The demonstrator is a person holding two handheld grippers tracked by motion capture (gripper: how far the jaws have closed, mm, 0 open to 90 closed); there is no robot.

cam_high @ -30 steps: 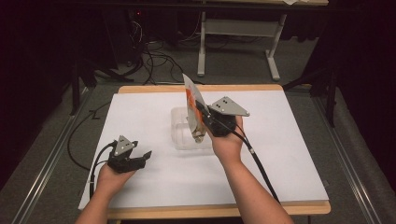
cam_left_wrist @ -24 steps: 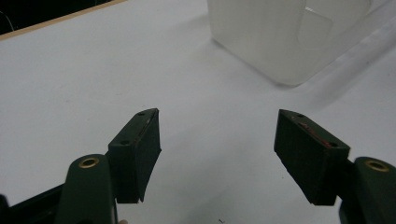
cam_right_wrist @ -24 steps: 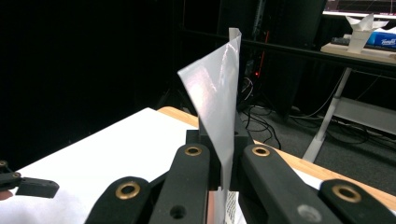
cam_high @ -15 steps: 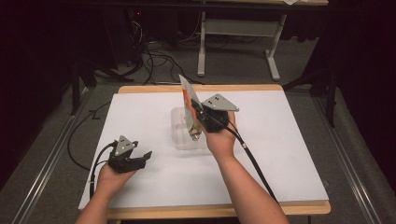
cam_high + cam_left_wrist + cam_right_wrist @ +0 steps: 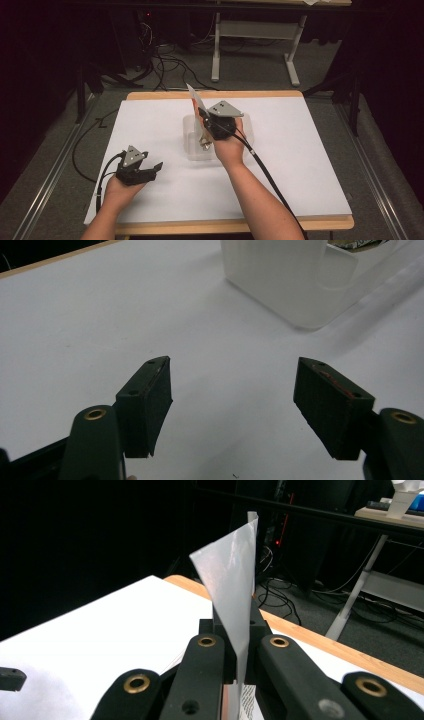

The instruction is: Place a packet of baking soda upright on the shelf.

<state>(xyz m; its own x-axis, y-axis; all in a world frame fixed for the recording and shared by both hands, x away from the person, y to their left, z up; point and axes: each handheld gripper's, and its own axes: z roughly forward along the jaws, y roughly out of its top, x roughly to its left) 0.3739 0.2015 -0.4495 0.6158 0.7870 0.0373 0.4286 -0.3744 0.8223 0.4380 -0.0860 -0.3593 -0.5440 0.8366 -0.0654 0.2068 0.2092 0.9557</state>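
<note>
My right gripper is held up over a clear plastic tub in the middle of the white table top. Its jaws are shut on a thin, flat, silvery packet with some orange on it, which stands on edge and sticks up and away from the hand. In the right gripper view the packet rises as a pale sheet from between the closed jaws of the right gripper. My left gripper rests low at the front left, open. Nothing lies between the fingers of the left gripper, and the tub is ahead of them.
The white sheet covers a wooden table whose edge shows at the front. Behind the table, cables lie on the floor beside a white desk frame. A black cable trails from my right gripper.
My right gripper has carried the packet a little to the left over the tub. The left gripper has stayed where it was, open.
</note>
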